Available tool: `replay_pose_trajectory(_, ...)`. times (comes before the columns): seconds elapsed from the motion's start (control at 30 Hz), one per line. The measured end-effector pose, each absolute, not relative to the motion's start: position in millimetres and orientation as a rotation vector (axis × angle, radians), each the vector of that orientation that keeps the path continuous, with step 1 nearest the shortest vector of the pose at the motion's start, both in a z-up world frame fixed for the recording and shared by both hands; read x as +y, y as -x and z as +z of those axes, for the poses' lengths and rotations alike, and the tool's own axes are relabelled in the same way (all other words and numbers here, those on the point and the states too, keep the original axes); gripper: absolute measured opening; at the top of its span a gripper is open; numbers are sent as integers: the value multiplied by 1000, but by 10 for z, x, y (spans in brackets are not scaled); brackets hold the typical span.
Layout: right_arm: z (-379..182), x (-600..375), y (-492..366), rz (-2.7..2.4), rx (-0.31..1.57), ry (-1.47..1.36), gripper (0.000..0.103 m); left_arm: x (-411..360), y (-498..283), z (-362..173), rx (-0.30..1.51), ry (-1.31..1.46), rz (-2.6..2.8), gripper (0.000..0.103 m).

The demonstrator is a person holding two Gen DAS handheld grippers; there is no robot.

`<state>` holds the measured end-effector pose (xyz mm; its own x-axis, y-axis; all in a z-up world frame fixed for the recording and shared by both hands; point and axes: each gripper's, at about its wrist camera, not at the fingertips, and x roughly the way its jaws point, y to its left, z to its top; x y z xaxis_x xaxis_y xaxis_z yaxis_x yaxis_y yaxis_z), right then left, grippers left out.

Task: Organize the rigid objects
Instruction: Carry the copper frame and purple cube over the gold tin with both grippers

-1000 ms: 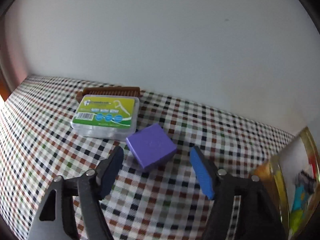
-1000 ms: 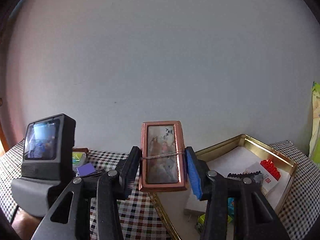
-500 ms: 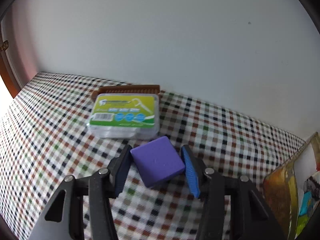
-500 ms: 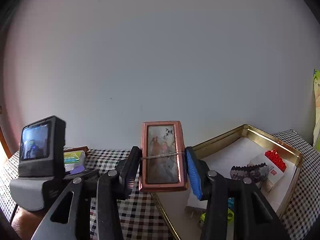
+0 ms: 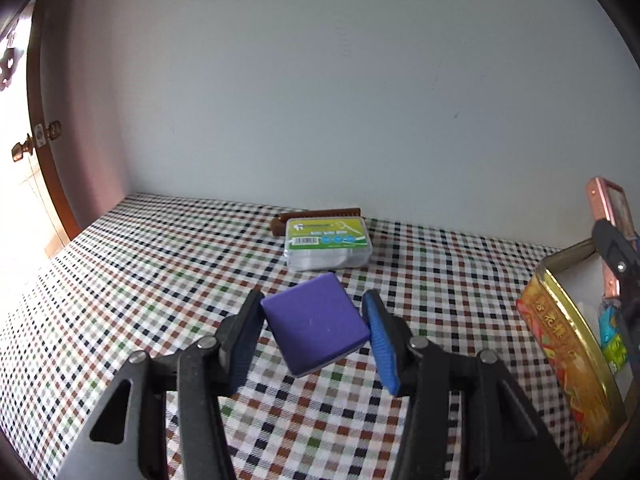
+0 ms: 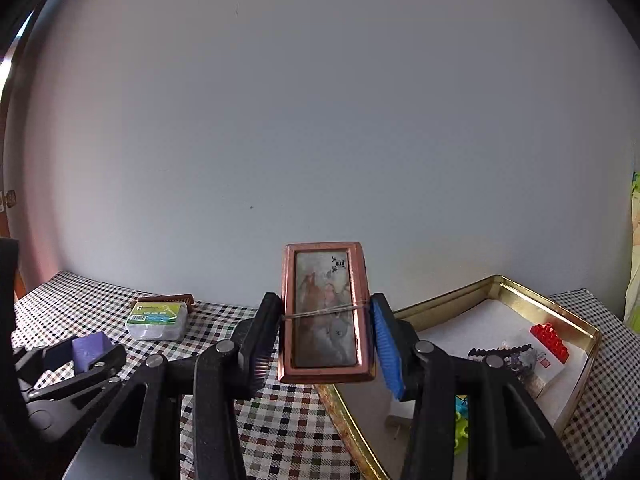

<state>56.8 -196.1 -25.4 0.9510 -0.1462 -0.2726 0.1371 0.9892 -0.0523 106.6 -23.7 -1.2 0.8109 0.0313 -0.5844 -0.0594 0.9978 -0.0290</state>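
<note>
On the bench (image 5: 120,280), the floss box (image 5: 328,244) lies far, near the wall, a comb (image 5: 316,216) just behind it. The tin tray (image 6: 496,284) sits right, holding small items. The square block (image 5: 316,324) is nearer than the floss box.

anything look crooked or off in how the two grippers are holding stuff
The purple block sits skewed in the left gripper, pinched corner to corner rather than flat. The framed picture stands square in the right gripper.
</note>
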Motion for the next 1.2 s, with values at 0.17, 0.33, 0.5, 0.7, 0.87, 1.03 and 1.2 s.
replay_pose_trajectory(0.17,-312,-1938,-543,-150,283,50,49,-173,-874,40,581,66,34,50)
replay_pose_trajectory(0.33,-308,-1844,-475,-148,281,71,49,-178,-808,98,566,61,14,50)
replay_pose_trajectory(0.5,-301,-1788,-394,-155,261,104,49,-165,-796,110,565,72,17,50)
replay_pose_trajectory(0.7,-299,-1801,-265,-172,250,128,49,-224,-738,151,551,61,38,50)
replay_pose_trajectory(0.87,-292,-1882,-191,-190,250,111,49,-292,-669,176,531,49,53,50)
replay_pose_trajectory(1.03,-279,-1975,-111,-202,242,101,49,-337,-583,218,518,49,58,50)
replay_pose_trajectory(1.2,-246,-2051,-28,-209,229,95,49,-383,-521,248,509,49,53,50)
